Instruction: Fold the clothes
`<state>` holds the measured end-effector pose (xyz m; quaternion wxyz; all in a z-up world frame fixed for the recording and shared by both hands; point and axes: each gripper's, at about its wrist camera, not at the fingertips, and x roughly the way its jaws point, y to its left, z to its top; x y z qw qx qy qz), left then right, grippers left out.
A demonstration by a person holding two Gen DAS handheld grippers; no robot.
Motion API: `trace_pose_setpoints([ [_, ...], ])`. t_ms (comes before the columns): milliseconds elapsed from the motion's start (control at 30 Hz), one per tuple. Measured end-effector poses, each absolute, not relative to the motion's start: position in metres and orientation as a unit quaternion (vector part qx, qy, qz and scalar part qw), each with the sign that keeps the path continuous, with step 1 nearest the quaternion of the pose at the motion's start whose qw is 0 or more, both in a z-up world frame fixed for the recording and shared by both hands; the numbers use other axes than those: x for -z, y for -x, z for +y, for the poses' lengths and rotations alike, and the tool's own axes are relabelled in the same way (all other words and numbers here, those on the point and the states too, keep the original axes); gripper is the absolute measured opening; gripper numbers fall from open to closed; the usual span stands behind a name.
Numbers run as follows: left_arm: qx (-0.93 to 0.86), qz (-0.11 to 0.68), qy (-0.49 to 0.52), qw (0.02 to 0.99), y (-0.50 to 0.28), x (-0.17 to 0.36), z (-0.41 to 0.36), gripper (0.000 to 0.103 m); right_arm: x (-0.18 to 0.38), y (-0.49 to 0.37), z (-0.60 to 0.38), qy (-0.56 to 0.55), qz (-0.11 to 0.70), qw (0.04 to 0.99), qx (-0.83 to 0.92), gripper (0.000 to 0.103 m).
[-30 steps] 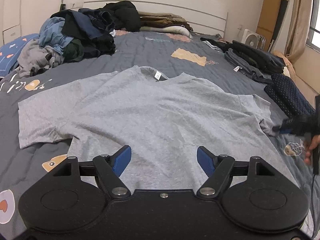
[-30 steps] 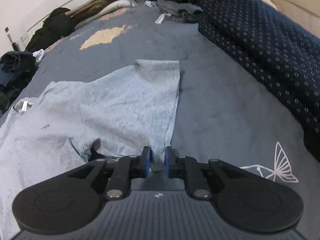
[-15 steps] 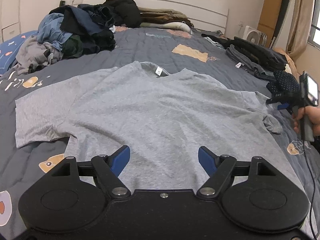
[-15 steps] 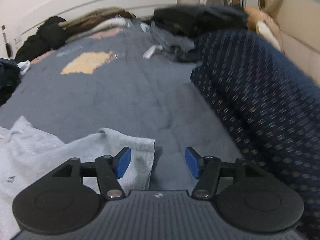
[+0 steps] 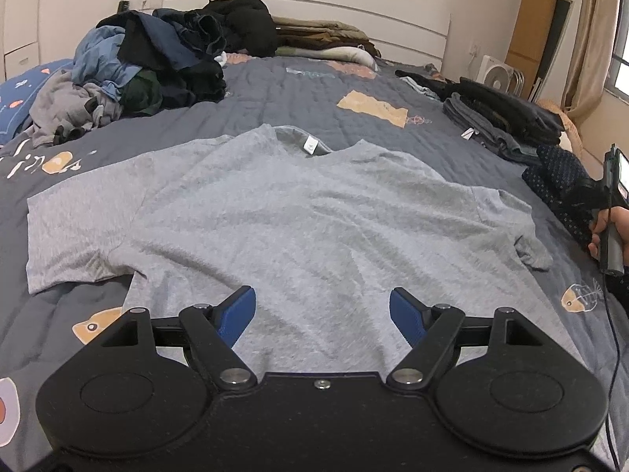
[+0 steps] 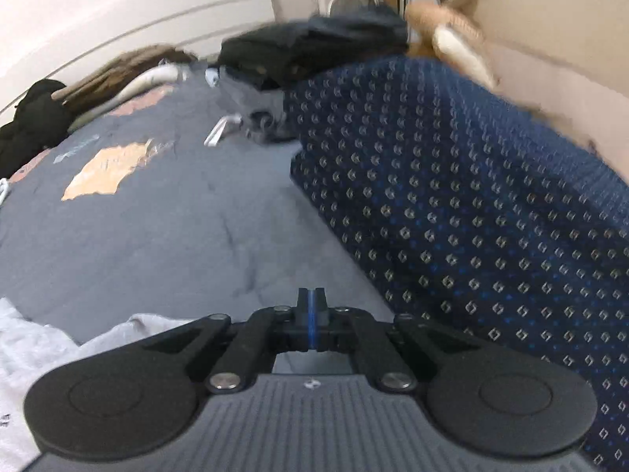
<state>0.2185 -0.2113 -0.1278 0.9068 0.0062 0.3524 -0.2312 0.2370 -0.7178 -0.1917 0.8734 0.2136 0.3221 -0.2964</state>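
Note:
A grey T-shirt (image 5: 306, 220) lies spread flat on the dark grey bed cover (image 5: 275, 94), collar and white label pointing away from me. My left gripper (image 5: 322, 310) hovers over its near hem, open, with nothing between its blue pads. In the right wrist view only the shirt's right sleeve (image 6: 35, 338) shows at the lower left. My right gripper (image 6: 311, 306) is shut and empty over bare cover, just right of that sleeve. The left wrist view shows the hand holding the right gripper (image 5: 609, 212) at the far right edge.
A heap of unfolded clothes (image 5: 141, 67) sits at the back left. Folded dark garments (image 5: 503, 118) line the right side, with a navy patterned piece (image 6: 471, 216) close beside my right gripper. A headboard (image 5: 314, 11) and a fan (image 5: 495, 74) stand behind.
My right gripper let go of the shirt's right sleeve, opened, drew off to the right and shut again empty. The sleeve now lies flat on the cover. The left gripper stayed still.

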Motion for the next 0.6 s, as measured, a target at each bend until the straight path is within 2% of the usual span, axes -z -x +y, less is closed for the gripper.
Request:
trace_pose_setpoints([
  [100,0.229,0.348,-0.002,0.909,-0.22,0.124,-0.21,0.074,0.178,-0.247,-0.696,-0.206,0.314,0.899,0.224,0.01],
  [133,0.228,0.348,-0.001,0.91,-0.221,0.124,-0.209,0.074,0.172,-0.256,-0.684,-0.194,0.315,0.908,0.198,0.02],
  [167,0.226,0.347,0.0,0.91,-0.221,0.123,-0.208,0.074,0.167,-0.267,-0.67,-0.177,0.315,0.917,0.17,0.036],
  [233,0.222,0.345,0.001,0.912,-0.223,0.122,-0.205,0.074,0.156,-0.294,-0.637,-0.133,0.314,0.934,0.108,0.05],
  [367,0.212,0.347,0.004,0.913,-0.229,0.122,-0.199,0.074,0.144,-0.357,-0.572,-0.033,0.327,0.944,0.006,0.058],
  [600,0.202,0.356,-0.001,0.912,-0.24,0.128,-0.192,0.074,0.167,-0.451,-0.506,0.063,0.385,0.918,-0.068,0.06],
])
